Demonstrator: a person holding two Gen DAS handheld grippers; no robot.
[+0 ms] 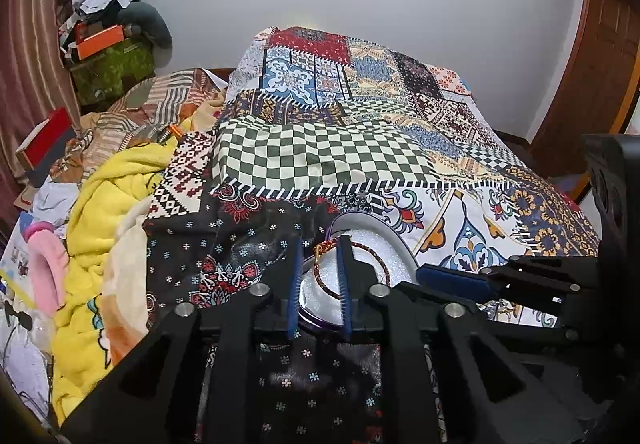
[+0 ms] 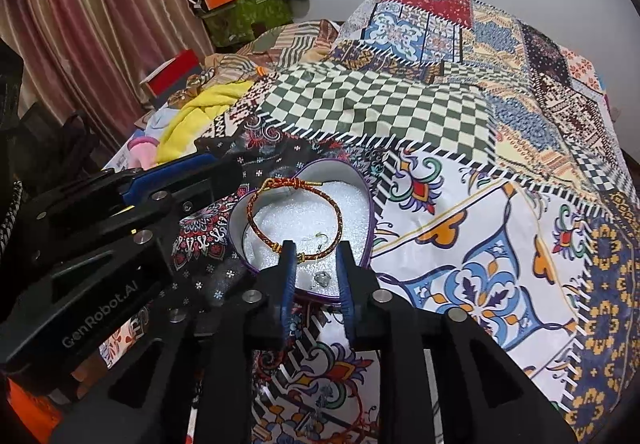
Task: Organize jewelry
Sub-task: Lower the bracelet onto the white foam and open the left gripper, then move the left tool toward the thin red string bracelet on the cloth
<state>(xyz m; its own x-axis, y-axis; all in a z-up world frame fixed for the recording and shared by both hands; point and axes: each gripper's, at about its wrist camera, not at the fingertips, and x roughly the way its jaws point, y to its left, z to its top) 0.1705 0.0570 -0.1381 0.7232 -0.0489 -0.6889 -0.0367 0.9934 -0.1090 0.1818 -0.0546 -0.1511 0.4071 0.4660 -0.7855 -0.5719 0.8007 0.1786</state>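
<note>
A heart-shaped box (image 2: pixel 370 211) with a purple rim and white foam lining lies on the patterned bedspread. A red-and-gold braided bracelet (image 2: pixel 256 199) lies inside it, and a small silver piece (image 2: pixel 320 279) sits on the foam near the box's front point. My right gripper (image 2: pixel 316 248) is open over the near end of the box, its fingertips either side of the bracelet's near arc. My left gripper (image 1: pixel 320 244) is open too, and the bracelet's knot (image 1: pixel 325 244) shows between its tips. It reaches in from the left (image 2: pixel 224 173) in the right wrist view. The right gripper's blue pad (image 1: pixel 444 278) shows beside the box (image 1: pixel 394 244).
The patchwork bedspread (image 2: pixel 460 147) covers the bed (image 1: pixel 360 147). A yellow blanket (image 1: pixel 108 211), a pink item (image 1: pixel 48 264) and loose clutter lie along the left side. Boxes and bags (image 1: pixel 108 55) pile up by the striped curtain (image 2: pixel 92 11).
</note>
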